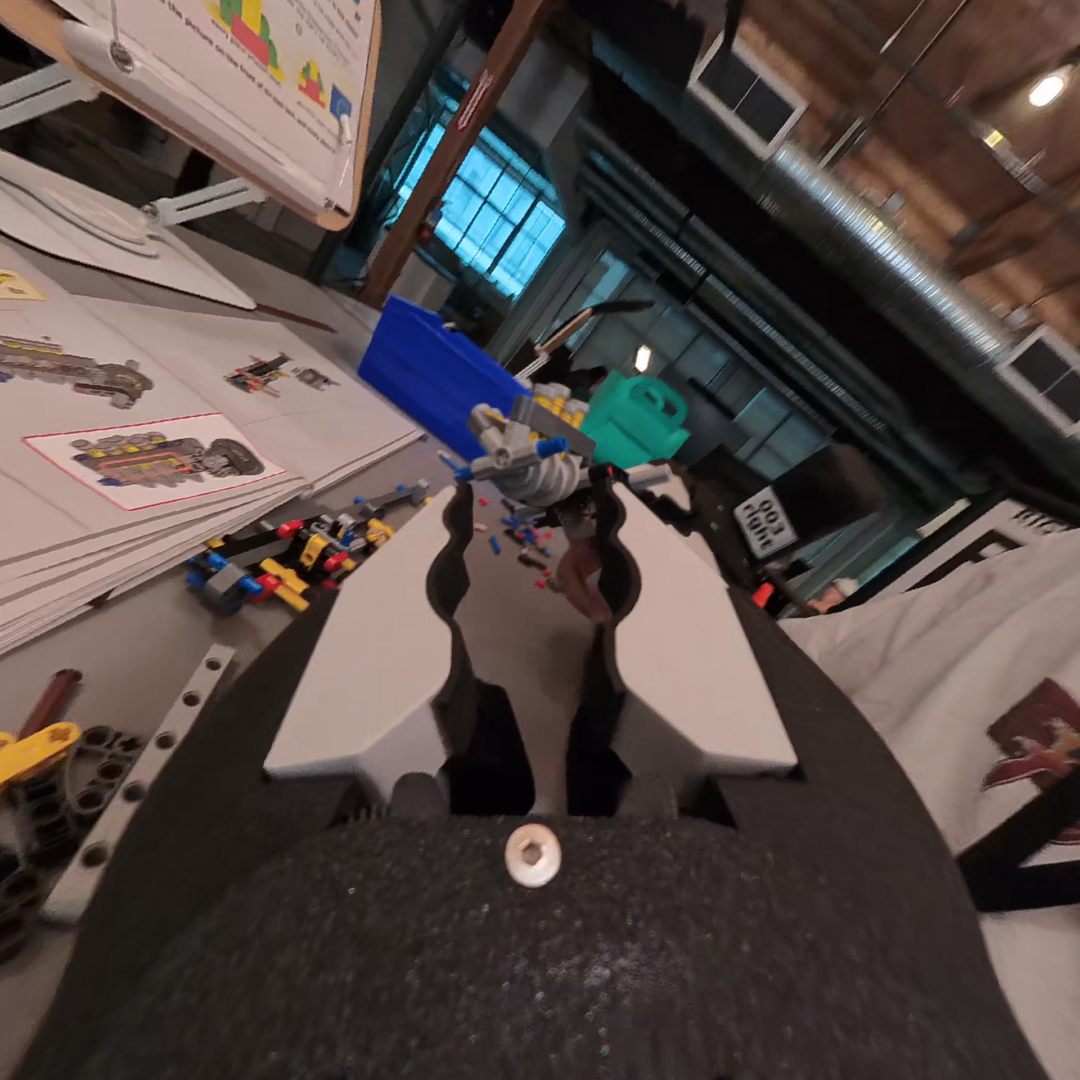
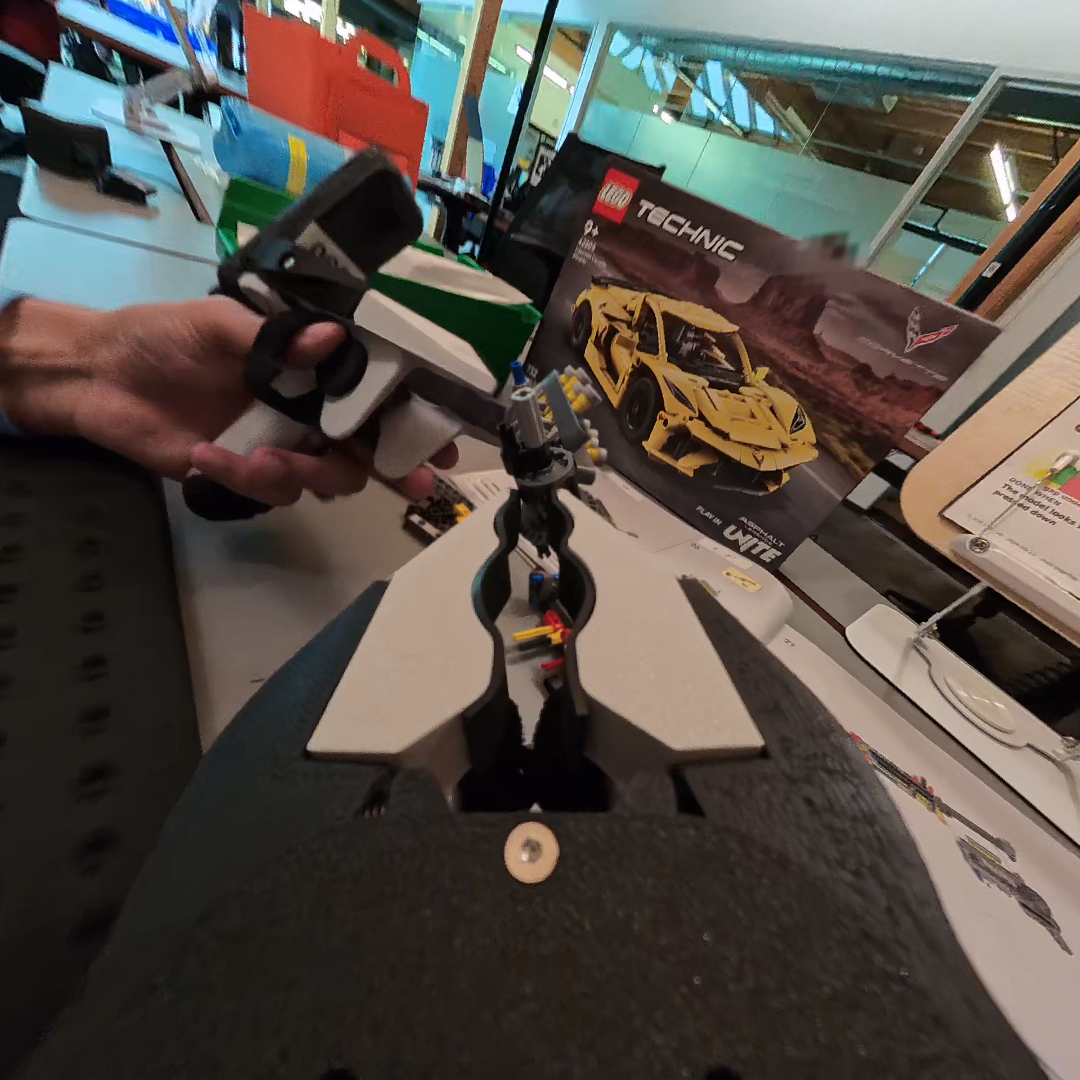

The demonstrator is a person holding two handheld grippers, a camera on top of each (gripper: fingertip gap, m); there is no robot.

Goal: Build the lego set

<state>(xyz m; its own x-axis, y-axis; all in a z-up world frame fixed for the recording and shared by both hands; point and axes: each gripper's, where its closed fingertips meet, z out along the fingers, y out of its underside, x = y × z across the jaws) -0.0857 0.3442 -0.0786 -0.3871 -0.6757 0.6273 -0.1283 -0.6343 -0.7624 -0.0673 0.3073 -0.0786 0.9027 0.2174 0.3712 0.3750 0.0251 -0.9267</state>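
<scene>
A small lego assembly (image 2: 535, 432) of grey, black, yellow and blue pieces is held in the air above the table. My right gripper (image 2: 535, 502) is shut on its black lower part. My left gripper (image 1: 535, 491) is open, with its tips on either side of the assembly's (image 1: 526, 450) grey ribbed part and a gap on the left side. In the right wrist view the left gripper (image 2: 374, 374) comes in from the left, held by a person's hand (image 2: 117, 374), and its finger tip reaches the assembly's grey cylinder.
An open instruction booklet (image 1: 146, 456) lies on the left, with loose pieces (image 1: 280, 561) beside it and more on the table (image 2: 543, 634). A blue bin (image 1: 426, 374) and a teal container (image 1: 637, 421) stand behind. The set's box (image 2: 730, 362) and a clipboard (image 2: 993, 438) stand on the right. There is about 5 cm between the tips of the two grippers.
</scene>
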